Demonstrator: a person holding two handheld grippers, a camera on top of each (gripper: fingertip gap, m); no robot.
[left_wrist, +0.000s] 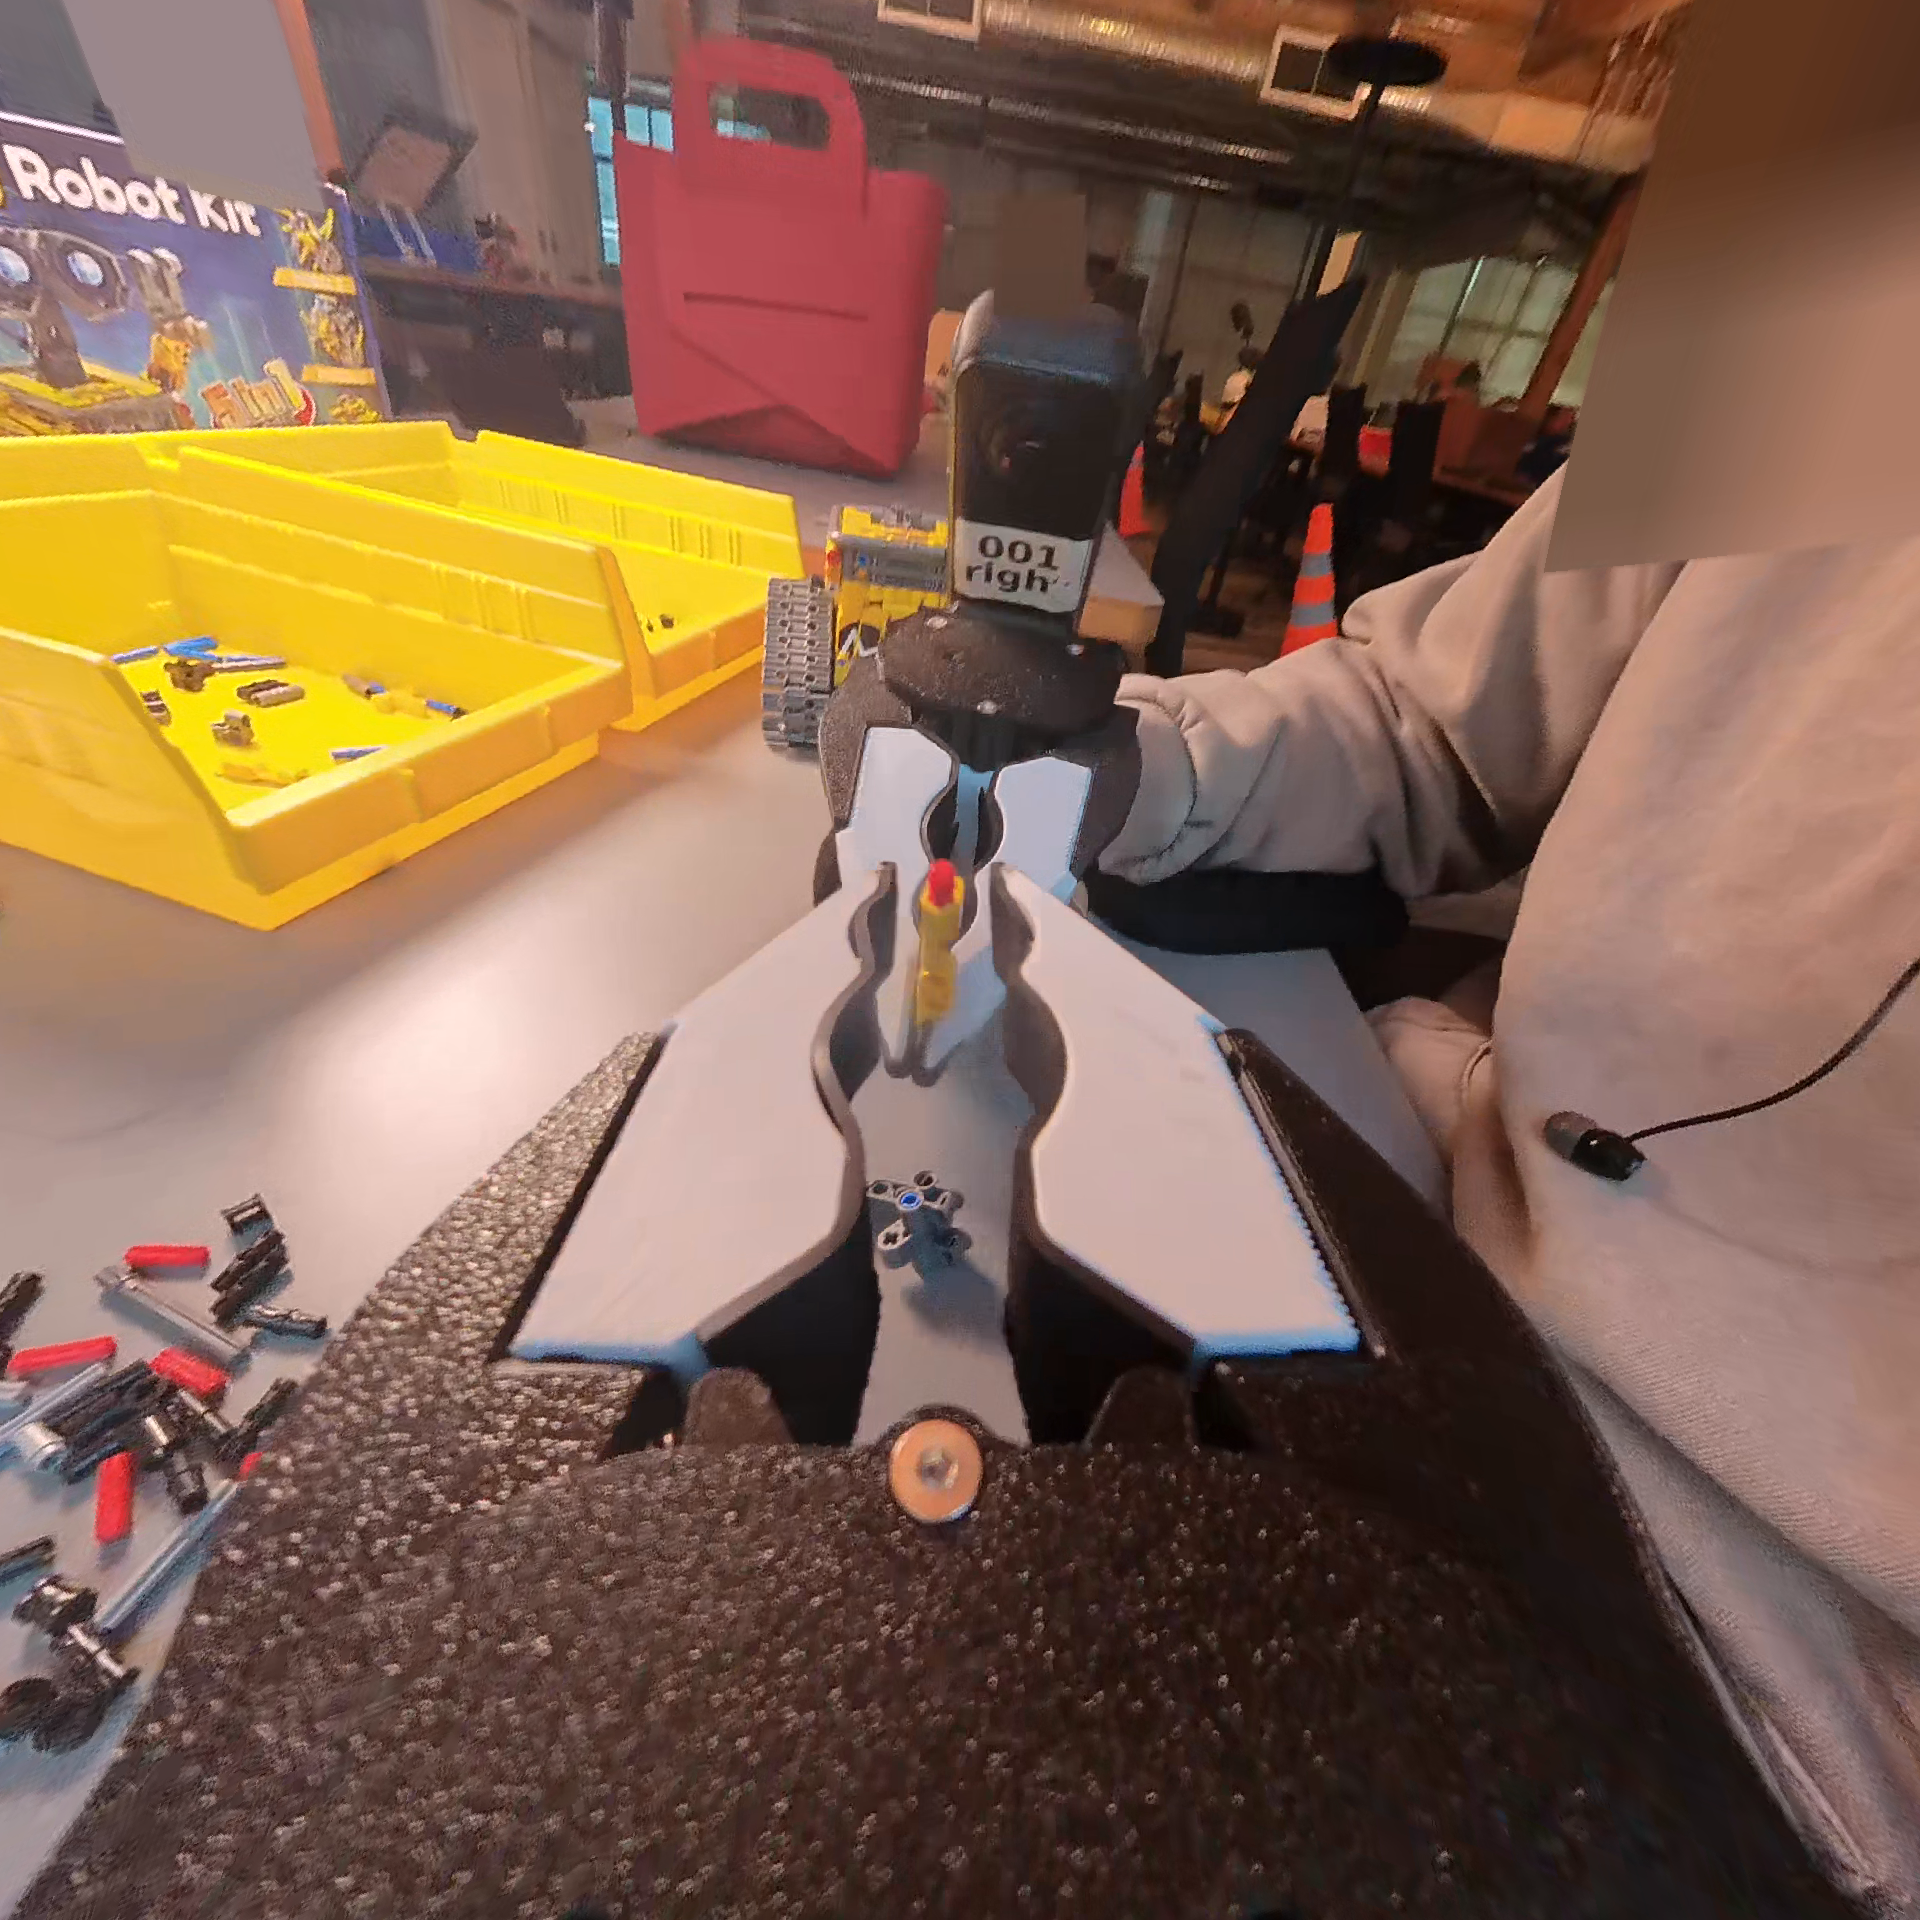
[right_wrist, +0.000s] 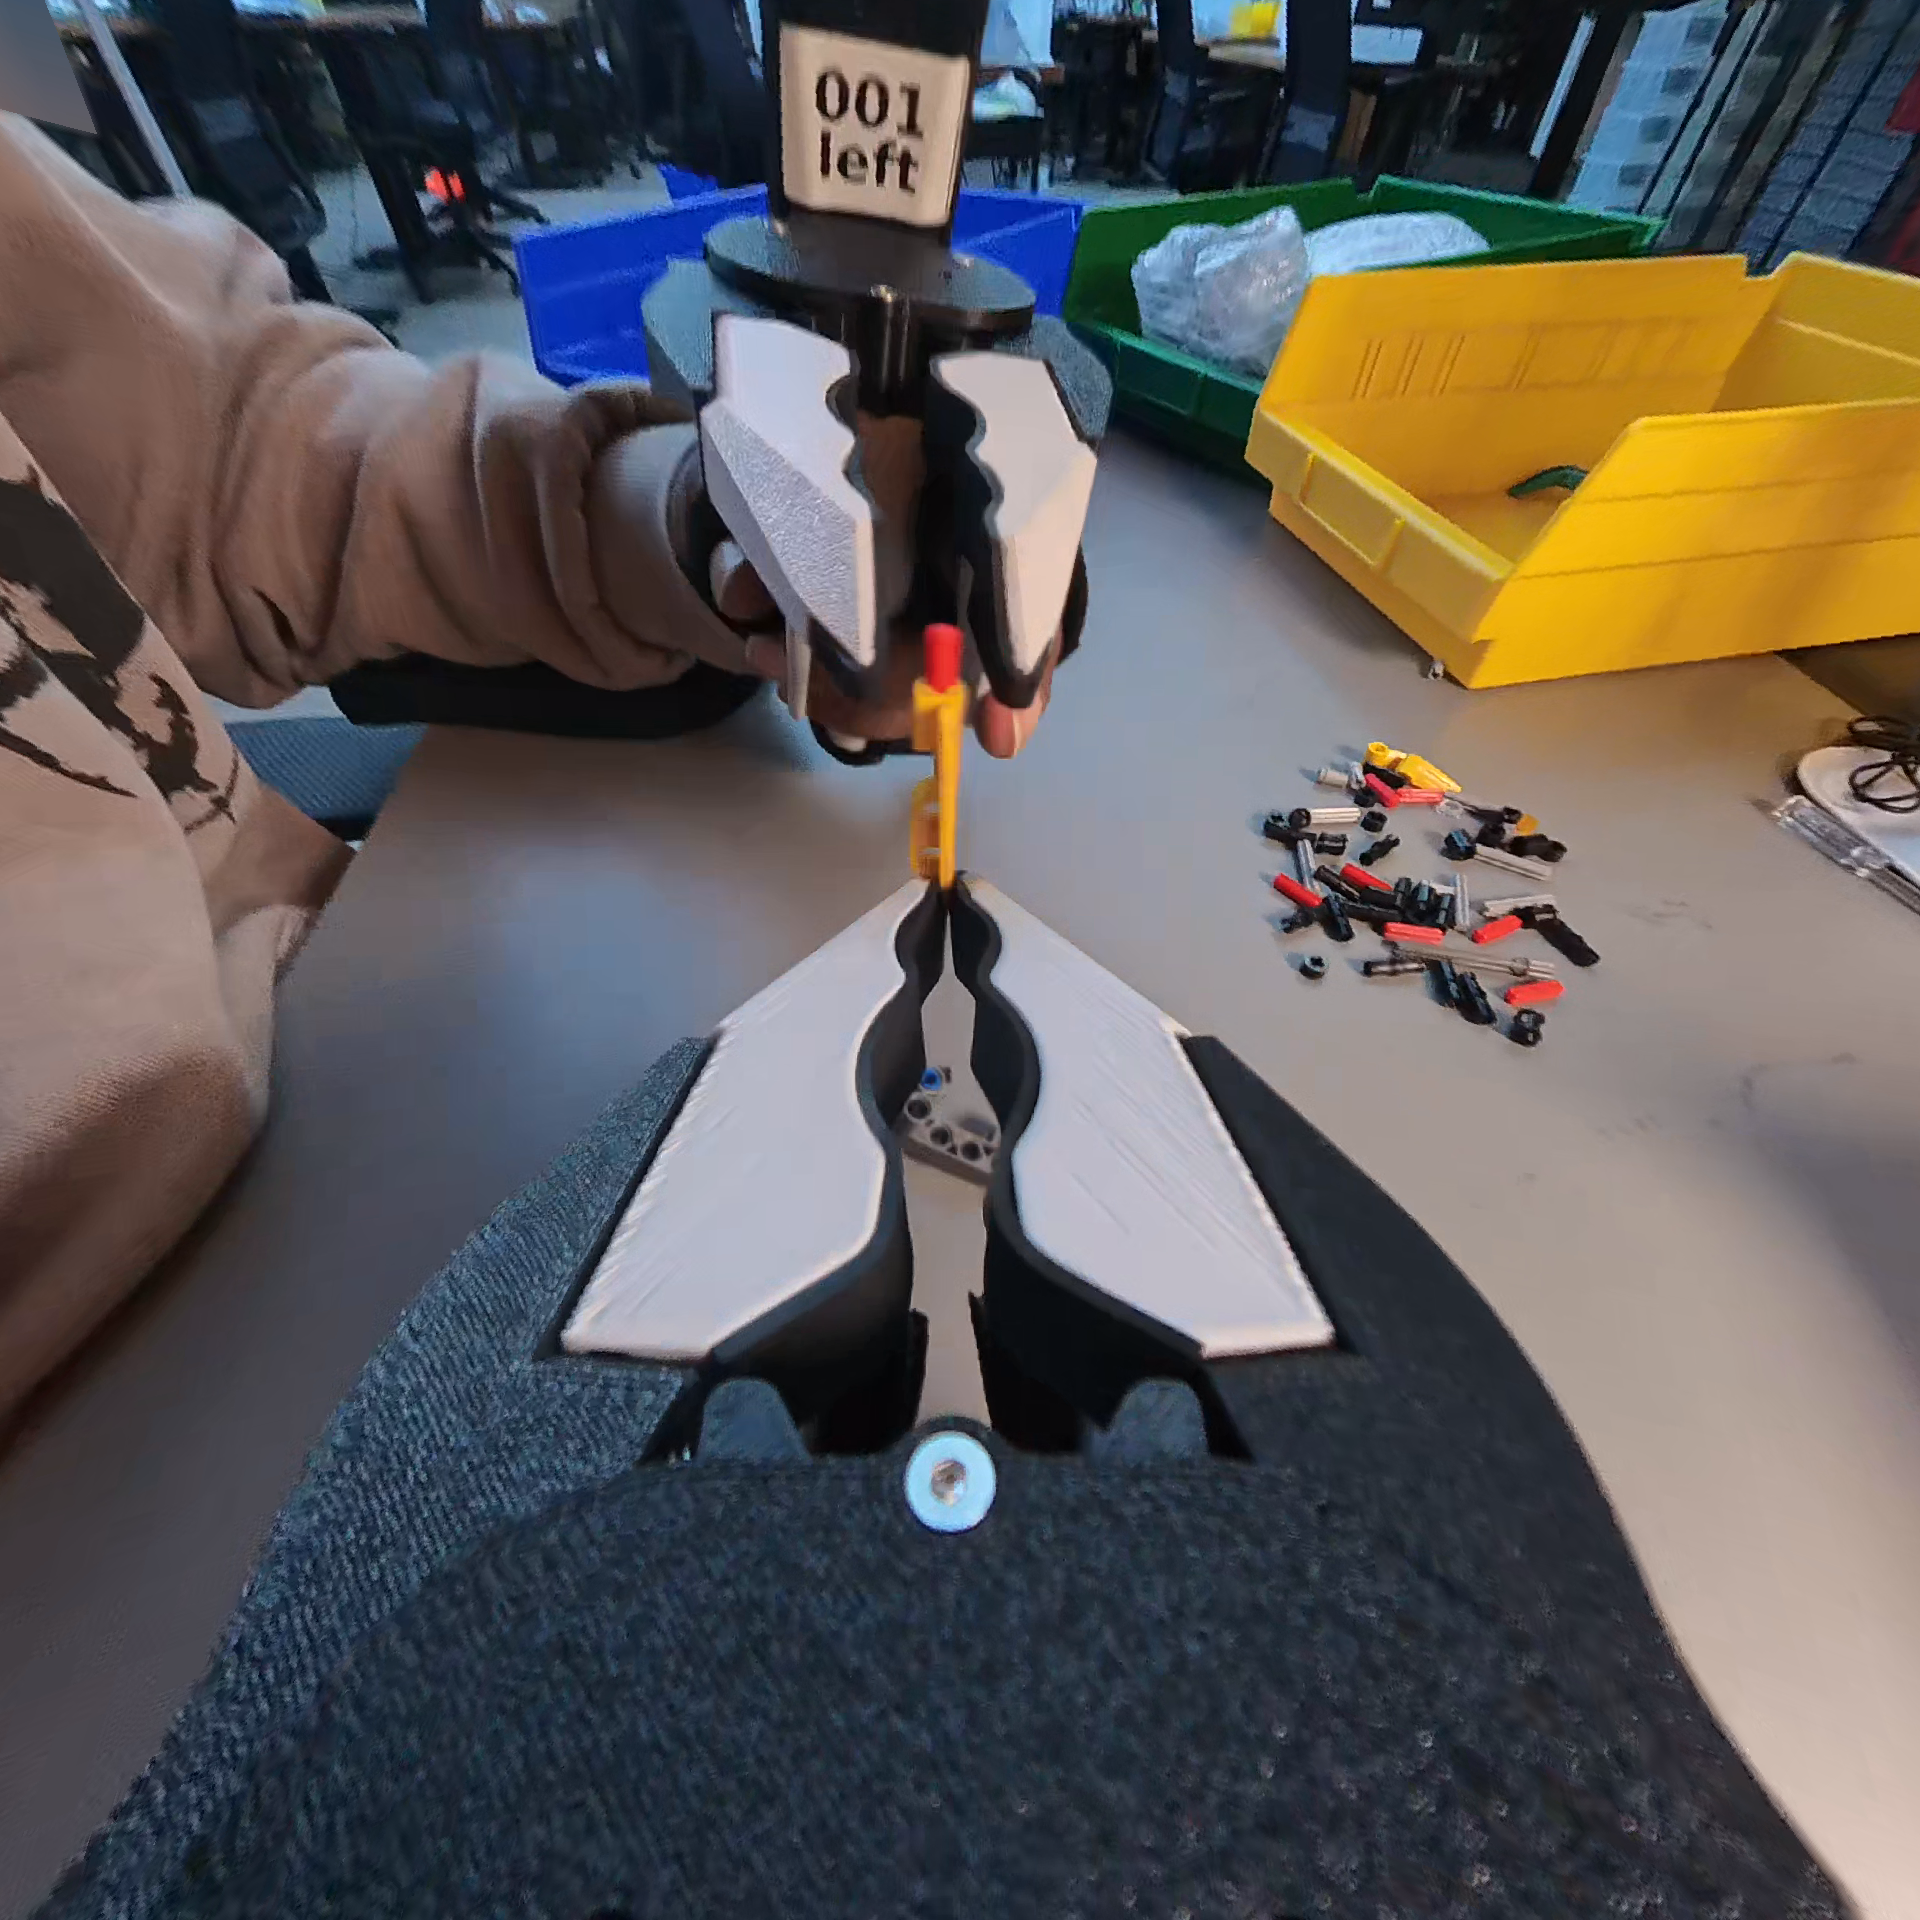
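Note:
My right gripper (right_wrist: 948, 883) is shut on the lower end of a thin yellow beam (right_wrist: 940, 790) and holds it upright above the grey table (right_wrist: 623, 935). A red pin (right_wrist: 942, 655) sits at the beam's top. My left gripper (left_wrist: 940, 883) faces it, open, with its fingertips on either side of the red pin (left_wrist: 940, 881) and the yellow beam (left_wrist: 935, 956), apart from both. The left gripper also shows in the right wrist view (right_wrist: 925, 675). The right gripper shows in the left wrist view (left_wrist: 920, 1055). A grey holed piece (left_wrist: 920, 1221) with a blue pin lies on the table under both grippers.
A pile of small black, red and grey parts (right_wrist: 1423, 894) lies on the table. Yellow bins (left_wrist: 312, 675) hold several small parts. A yellow tracked model (left_wrist: 831, 613), a red bag (left_wrist: 779, 270) and a printed box (left_wrist: 177, 312) stand behind. Blue (right_wrist: 592, 281) and green (right_wrist: 1143, 343) bins sit farther off. The left gripper's tips are roughly 5 cm from the right gripper's.

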